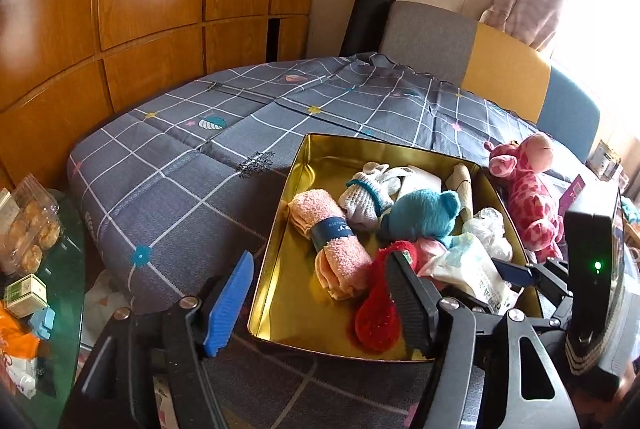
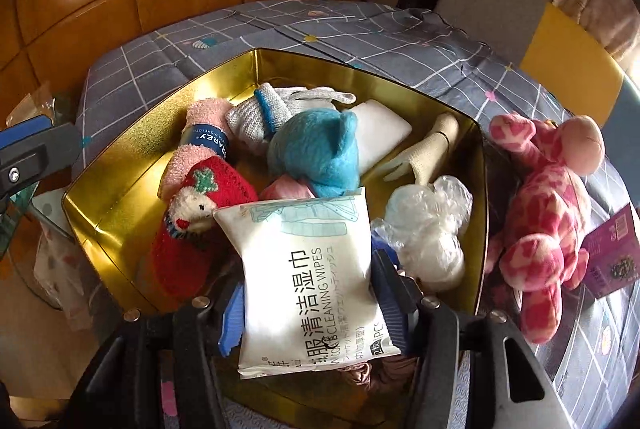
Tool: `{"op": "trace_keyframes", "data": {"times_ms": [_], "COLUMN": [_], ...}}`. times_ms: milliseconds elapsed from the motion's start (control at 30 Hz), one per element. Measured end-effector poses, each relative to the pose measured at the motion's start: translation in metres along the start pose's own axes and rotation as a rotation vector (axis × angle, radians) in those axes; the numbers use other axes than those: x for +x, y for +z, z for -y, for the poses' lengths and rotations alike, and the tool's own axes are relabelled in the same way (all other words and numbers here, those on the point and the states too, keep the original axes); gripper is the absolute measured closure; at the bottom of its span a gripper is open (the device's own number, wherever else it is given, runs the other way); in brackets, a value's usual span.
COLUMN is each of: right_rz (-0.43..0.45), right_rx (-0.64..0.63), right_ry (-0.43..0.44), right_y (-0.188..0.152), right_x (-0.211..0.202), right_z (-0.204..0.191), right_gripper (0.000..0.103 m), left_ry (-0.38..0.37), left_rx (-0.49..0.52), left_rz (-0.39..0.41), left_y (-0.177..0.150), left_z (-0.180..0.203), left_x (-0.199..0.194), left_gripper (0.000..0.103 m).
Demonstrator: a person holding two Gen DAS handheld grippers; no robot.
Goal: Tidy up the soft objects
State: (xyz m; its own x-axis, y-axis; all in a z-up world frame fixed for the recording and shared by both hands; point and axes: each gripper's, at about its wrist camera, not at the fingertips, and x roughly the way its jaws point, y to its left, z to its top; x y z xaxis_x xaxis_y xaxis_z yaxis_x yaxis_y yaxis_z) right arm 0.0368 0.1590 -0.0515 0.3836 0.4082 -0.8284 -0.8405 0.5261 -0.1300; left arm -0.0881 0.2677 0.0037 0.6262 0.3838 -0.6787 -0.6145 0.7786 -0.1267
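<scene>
A gold tin box (image 1: 280, 229) (image 2: 120, 149) sits on the checked grey cloth. It holds a rolled pink towel (image 1: 336, 241) (image 2: 200, 133), a red sock (image 1: 378, 313) (image 2: 188, 229), a blue plush (image 1: 420, 213) (image 2: 316, 153), a white-and-blue sock (image 1: 364, 201), a crumpled clear bag (image 2: 428, 229) and a small beige hand shape (image 2: 428, 149). My right gripper (image 2: 310, 305) is shut on a white pack of cleaning wipes (image 2: 312, 293) (image 1: 468, 269) over the box's near edge. My left gripper (image 1: 320, 309) is open and empty at the box's near left corner. A pink spotted plush giraffe (image 1: 528, 189) (image 2: 548, 205) lies right of the box.
A purple carton (image 2: 612, 253) lies right of the giraffe. A green glass side table (image 1: 64, 269) at the left holds pastries in a clear box (image 1: 28, 229) and small cartons. Chairs (image 1: 432, 37) stand behind the table, with wooden wall panels (image 1: 140, 9) at the back.
</scene>
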Motion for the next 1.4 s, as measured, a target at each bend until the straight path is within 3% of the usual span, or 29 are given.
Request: {"op": "trace_keyframes", "data": {"times_ms": [167, 633, 767, 900, 1233, 1400], "right_rz": [0.009, 0.116, 0.153, 0.173, 0.190, 0.202], "right_rx": [0.035, 0.193, 0.255, 0.329, 0.437, 0.460], "right_ry": [0.004, 0.031, -0.022, -0.094, -0.185, -0.201], "right_y": [-0.008, -0.027, -0.034, -0.047, -0.078, -0.085], "right_x": [-0.007, -0.047, -0.061, -0.073, -0.092, -0.100], "right_z": [0.002, 0.022, 0.030, 0.037, 0.055, 0.061], "right_gripper": [0.040, 0.039, 0.039, 0.039, 0.039, 0.039], "left_ry": [-0.010, -0.024, -0.013, 0.003, -0.028, 0.016], "left_rx": [0.011, 0.056, 0.072, 0.069, 0.111, 0.143], "left_rz": [0.011, 0.025, 0.053, 0.086, 0.080, 0.098], "left_y": [0.000, -0.005, -0.010, -0.014, -0.027, -0.031], "left_z": [0.006, 0.027, 0.035, 0.043, 0.068, 0.079], "left_x": [-0.004, -0.015, -0.024, -0.036, -0.048, -0.052], "left_gripper": [0.030, 0.024, 0.016, 0.000, 0.000, 0.000]}}
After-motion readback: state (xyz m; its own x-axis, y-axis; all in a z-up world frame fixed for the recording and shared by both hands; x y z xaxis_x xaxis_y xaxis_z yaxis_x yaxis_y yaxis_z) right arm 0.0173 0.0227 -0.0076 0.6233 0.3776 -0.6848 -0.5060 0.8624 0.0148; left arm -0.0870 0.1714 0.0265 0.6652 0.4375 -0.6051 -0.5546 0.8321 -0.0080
